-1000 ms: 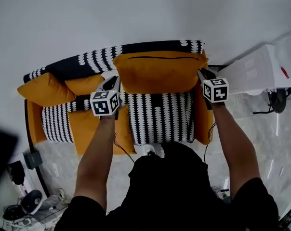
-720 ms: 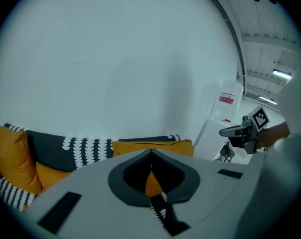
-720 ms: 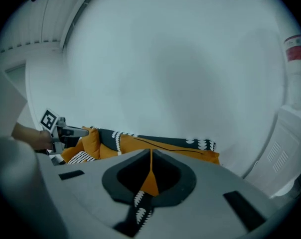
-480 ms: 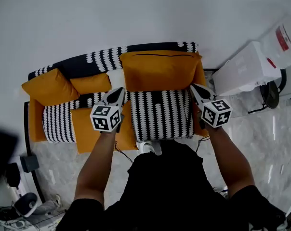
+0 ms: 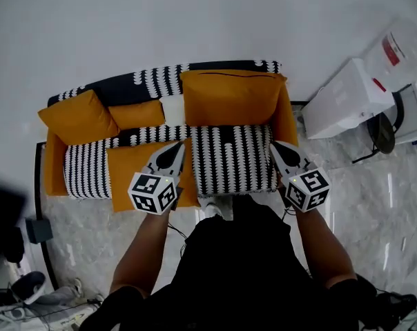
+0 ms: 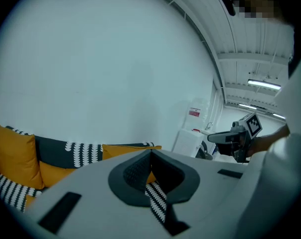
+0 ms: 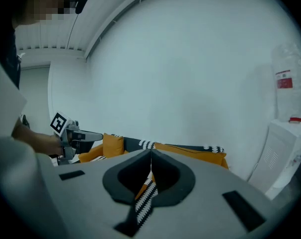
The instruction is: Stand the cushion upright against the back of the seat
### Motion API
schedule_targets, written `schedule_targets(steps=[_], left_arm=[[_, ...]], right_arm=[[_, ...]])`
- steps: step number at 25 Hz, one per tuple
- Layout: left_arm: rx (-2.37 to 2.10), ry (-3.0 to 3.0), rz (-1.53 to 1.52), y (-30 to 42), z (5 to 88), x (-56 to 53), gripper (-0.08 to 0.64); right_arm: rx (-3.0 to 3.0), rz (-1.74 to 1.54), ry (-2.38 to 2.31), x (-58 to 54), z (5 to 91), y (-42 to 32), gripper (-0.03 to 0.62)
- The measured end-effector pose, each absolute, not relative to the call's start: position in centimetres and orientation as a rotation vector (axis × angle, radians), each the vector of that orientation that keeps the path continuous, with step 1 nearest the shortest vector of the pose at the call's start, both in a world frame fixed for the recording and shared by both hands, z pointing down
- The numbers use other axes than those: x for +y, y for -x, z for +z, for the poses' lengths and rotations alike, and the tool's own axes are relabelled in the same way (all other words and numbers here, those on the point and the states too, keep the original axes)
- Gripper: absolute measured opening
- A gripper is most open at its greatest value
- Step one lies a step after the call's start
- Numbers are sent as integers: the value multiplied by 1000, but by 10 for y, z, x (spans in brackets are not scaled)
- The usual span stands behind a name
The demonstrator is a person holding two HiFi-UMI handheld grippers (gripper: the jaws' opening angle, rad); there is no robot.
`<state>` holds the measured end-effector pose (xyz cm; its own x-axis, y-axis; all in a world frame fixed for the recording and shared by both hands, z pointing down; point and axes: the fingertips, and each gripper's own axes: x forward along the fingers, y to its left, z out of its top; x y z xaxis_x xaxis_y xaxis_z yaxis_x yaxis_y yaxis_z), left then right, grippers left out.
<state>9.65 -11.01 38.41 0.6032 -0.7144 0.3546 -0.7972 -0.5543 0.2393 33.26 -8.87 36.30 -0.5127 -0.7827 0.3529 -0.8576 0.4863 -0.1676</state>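
The big orange cushion (image 5: pixel 229 96) stands upright against the sofa's black-and-white backrest (image 5: pixel 153 81), above the striped right seat (image 5: pixel 229 161). Neither gripper touches it. My left gripper (image 5: pixel 179 145) hovers over the front of the orange seat pad (image 5: pixel 129 174), jaws shut and empty. My right gripper (image 5: pixel 274 145) hangs by the sofa's right front corner, also shut on nothing. In the left gripper view the jaws (image 6: pixel 151 151) meet, with the cushion (image 6: pixel 125 151) beyond them. The right gripper view shows its jaws (image 7: pixel 151 152) closed and the cushion (image 7: pixel 190 153) behind.
Two smaller orange cushions (image 5: pixel 77 118) (image 5: pixel 136 114) lean at the sofa's left end. White boxes and a plastic-wrapped unit (image 5: pixel 346 98) stand right of the sofa, by a black stand (image 5: pixel 384 131). Cables and small devices (image 5: pixel 29 229) lie on the marble floor at lower left.
Both grippers have drawn back from the cushion's sides toward the person, to the sofa's front edge, and their jaws have shut. The cushion stays upright against the backrest.
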Motion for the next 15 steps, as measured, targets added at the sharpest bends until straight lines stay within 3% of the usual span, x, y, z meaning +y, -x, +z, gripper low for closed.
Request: schedule_targets(steps=[15], left_arm=[[-1199, -2504, 203, -138, 343, -21, 16]], right_arm=[[-2579, 506, -1235, -25, 347, -326, 40]])
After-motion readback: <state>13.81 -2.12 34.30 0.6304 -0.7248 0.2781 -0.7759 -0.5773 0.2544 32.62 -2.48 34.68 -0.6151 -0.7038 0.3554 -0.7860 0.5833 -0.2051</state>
